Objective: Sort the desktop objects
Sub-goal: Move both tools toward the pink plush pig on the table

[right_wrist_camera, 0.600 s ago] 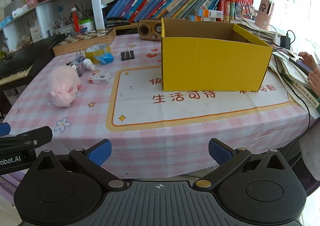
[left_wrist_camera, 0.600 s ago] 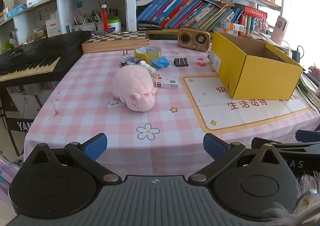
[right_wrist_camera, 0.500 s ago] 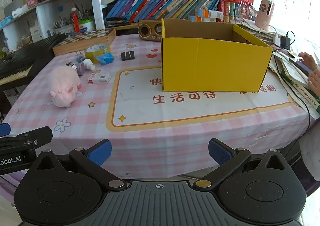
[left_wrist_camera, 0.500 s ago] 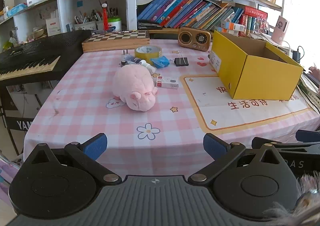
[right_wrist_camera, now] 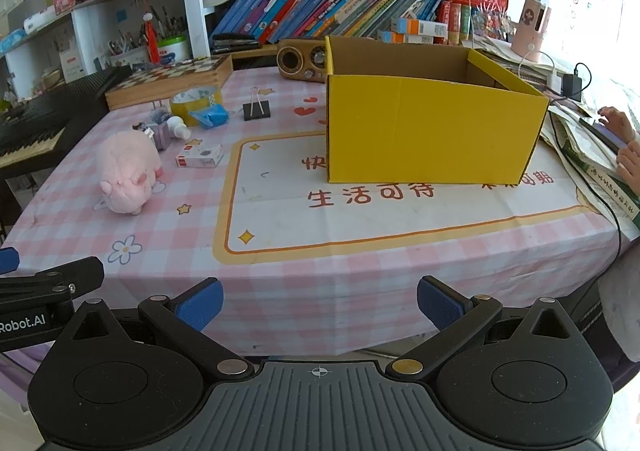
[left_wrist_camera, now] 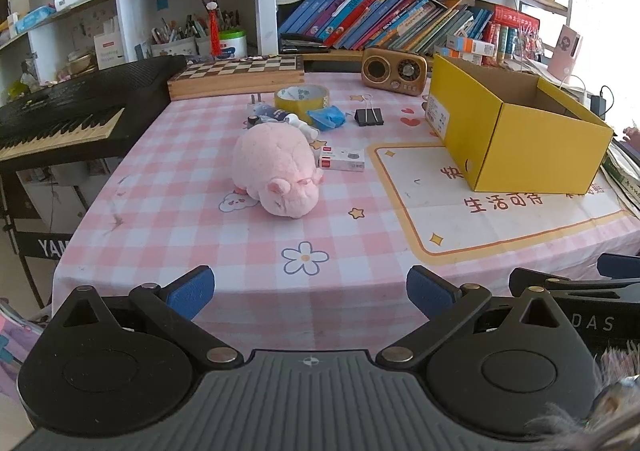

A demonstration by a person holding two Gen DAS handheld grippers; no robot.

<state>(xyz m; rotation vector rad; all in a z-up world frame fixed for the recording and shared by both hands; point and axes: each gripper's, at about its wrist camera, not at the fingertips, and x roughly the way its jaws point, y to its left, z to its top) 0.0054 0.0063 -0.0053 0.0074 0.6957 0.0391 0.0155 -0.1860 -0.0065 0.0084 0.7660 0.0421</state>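
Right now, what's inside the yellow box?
The yellow box is open on top, showing only bare brown inner walls. Its floor is hidden by the front wall in both views, so its contents cannot be told.

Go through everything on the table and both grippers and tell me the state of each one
left gripper: open, empty
right gripper: open, empty
yellow box: upright, top open
pink plush pig: lying on the cloth
binder clip: closed, handles up
tape roll: lying flat
small white box: flat, closed

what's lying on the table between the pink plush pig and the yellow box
A small red-and-white carton lies just right of the pink plush pig; beyond it only tablecloth up to the yellow box, seen in both views.
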